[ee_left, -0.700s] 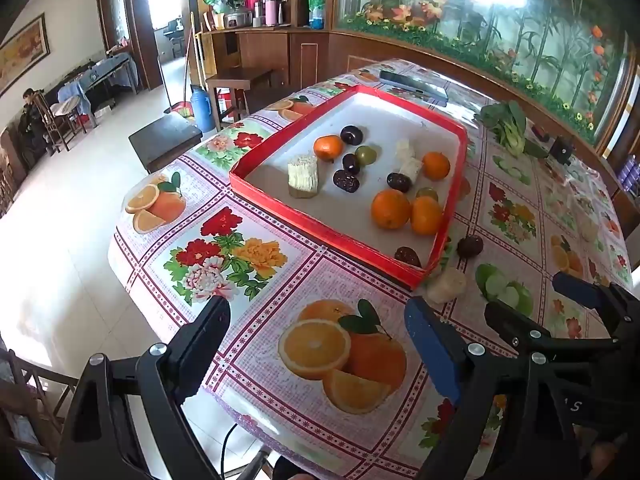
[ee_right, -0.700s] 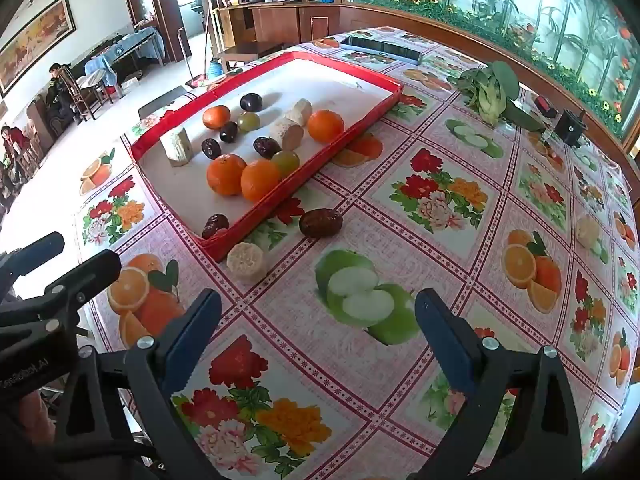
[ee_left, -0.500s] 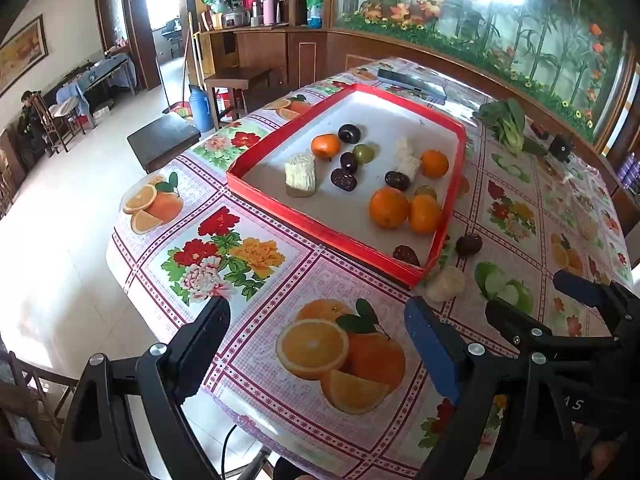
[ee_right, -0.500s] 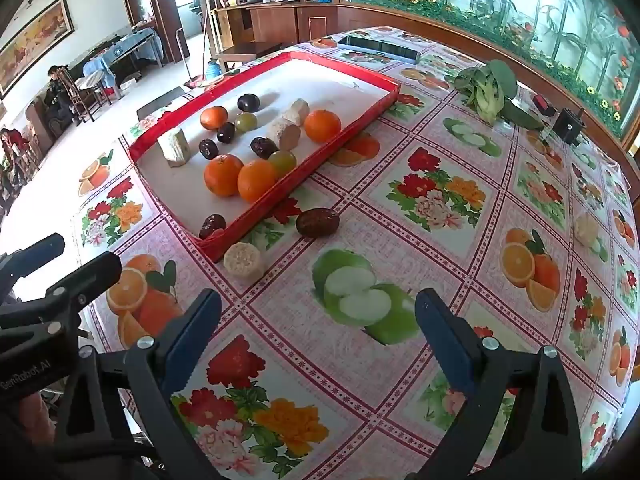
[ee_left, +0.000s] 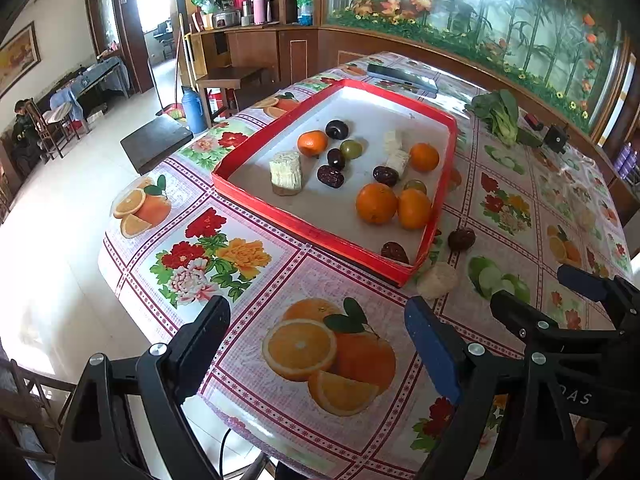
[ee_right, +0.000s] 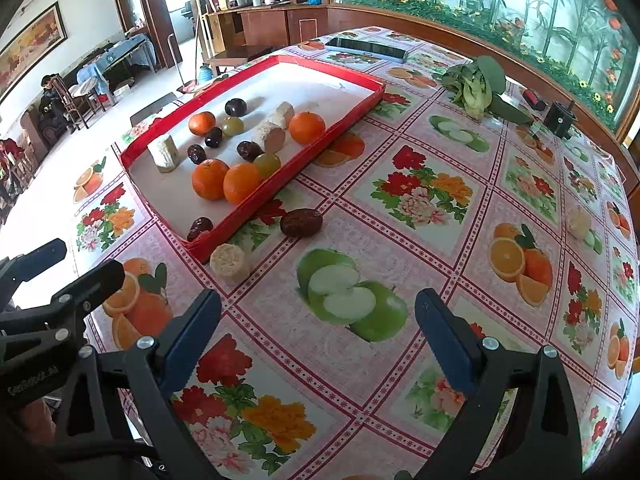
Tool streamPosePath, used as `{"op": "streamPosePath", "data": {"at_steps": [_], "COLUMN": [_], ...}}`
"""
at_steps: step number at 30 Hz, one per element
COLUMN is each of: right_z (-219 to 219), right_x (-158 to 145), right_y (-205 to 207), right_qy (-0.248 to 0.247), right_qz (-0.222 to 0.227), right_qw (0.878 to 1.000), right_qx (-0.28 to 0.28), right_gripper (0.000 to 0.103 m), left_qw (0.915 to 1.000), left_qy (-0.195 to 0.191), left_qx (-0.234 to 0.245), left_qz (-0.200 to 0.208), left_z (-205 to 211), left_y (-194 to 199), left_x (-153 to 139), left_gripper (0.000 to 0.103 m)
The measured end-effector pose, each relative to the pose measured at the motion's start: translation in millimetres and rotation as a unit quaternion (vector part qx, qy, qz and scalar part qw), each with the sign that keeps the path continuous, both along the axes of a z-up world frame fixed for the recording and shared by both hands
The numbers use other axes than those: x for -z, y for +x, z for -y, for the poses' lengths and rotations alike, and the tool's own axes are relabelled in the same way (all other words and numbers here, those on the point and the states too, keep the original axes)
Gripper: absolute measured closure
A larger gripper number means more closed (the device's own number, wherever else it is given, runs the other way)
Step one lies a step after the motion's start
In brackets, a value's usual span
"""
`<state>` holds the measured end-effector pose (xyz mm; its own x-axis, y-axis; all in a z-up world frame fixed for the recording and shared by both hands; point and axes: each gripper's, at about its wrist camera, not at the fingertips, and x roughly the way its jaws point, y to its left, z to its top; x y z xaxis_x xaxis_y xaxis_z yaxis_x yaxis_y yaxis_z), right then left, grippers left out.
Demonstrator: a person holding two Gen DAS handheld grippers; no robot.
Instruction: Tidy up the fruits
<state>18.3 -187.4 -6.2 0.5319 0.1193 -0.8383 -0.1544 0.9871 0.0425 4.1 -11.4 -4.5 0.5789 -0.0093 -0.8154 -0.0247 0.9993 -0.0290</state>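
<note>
A red tray [ee_left: 320,236] [ee_right: 320,148] on the patterned tablecloth holds several oranges [ee_left: 376,203] [ee_right: 209,179], dark dates, green grapes and pale sugarcane chunks [ee_left: 285,172]. Outside the tray's near corner lie a dark date [ee_right: 301,222] [ee_left: 461,239] and a pale round chunk [ee_right: 230,261] [ee_left: 437,280]. My left gripper [ee_left: 316,332] hovers open over the printed oranges near the table edge, holding nothing. My right gripper [ee_right: 318,328] stands open above the printed green apples, short of the loose date and chunk.
A bunch of leafy greens [ee_right: 476,82], a small black box [ee_right: 560,120] and a long dark remote-like bar [ee_right: 366,49] lie farther back. Another pale chunk [ee_right: 579,222] sits at the right. The table edge [ee_left: 132,300] drops to the floor on the left; a stool [ee_left: 156,142] stands there.
Both views have crept slightly closer to the tray and the loose pieces. Both grippers stay open and no fruit has moved.
</note>
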Motion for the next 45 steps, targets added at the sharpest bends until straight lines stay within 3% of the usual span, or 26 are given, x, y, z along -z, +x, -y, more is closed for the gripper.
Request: {"op": "streamPosePath", "data": {"at_steps": [15,21,25,33,37,41,45], "right_z": [1,37,88,188,207,209,209], "right_x": [-1,-4,3,38,52,52,50], "right_y": [0,-7,-14,-44,-53,-59,-65], "right_qy": [0.000,0.005,0.004,-0.003,0.000,-0.018,-0.021], "right_qz": [0.002,0.013,0.005,-0.034,-0.047,-0.037,-0.027], "right_qw": [1.000,0.999,0.991,0.957,0.947,0.947,0.943], "right_qx": [-0.005,0.050,0.131,0.289,0.316,0.320,0.331], "right_gripper": [0.005,0.005,0.002,0.002,0.001,0.000,0.000], "left_qw": [0.9999,0.9970,0.9867,0.9616,0.9534,0.9503,0.9441], "left_qy": [0.005,-0.010,-0.032,-0.022,-0.009,-0.013,0.001], "left_qx": [0.006,0.071,0.157,0.273,0.300,0.309,0.329], "left_qz": [0.009,0.028,0.030,-0.022,-0.034,-0.035,-0.026], "left_z": [3,34,78,184,211,216,219], "left_y": [-1,0,8,32,37,37,37], "left_x": [-3,-9,-8,26,42,50,56], "left_gripper": [0.014,0.014,0.014,0.014,0.014,0.013,0.002]}}
